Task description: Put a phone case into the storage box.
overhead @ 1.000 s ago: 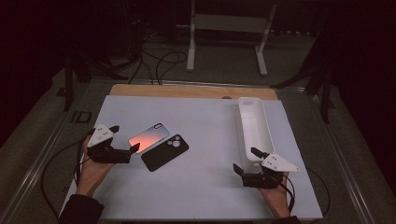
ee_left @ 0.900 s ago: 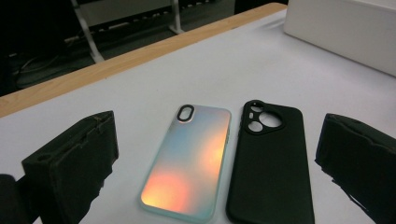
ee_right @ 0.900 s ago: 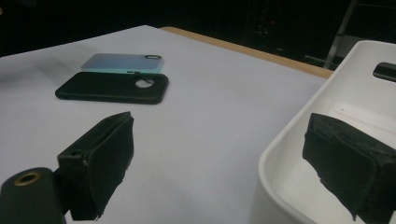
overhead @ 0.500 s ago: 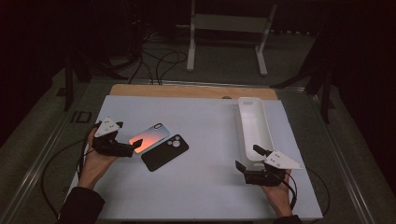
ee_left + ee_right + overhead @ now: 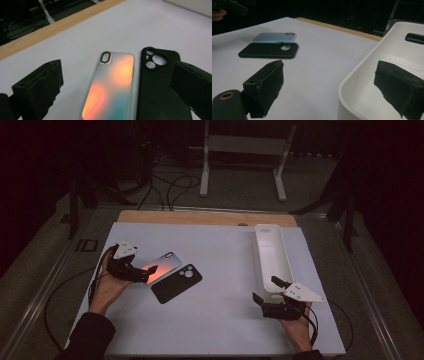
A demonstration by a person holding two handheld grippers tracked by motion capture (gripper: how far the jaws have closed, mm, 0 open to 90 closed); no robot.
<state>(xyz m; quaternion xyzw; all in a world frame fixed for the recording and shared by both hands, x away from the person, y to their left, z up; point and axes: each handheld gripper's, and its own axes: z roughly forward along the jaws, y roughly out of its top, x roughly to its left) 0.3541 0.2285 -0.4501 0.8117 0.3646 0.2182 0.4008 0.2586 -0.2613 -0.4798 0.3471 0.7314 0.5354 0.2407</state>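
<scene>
While the left hand-held gripper [image 5: 146, 275], jaws spread, straddles the iridescent case [image 5: 111, 85] at centre-left of the tabletop [image 5: 220, 325], the grasp seems pending: close on it, then lift toward the bin [image 5: 272, 260].

I see the iridescent phone case [image 5: 112, 87] flat on the white table, back up, orange-to-teal sheen, oval camera cutout at its far end. The black phone case [image 5: 158, 92] lies flat just beside it on its right, edges nearly touching, round camera cutouts at the far end.
</scene>
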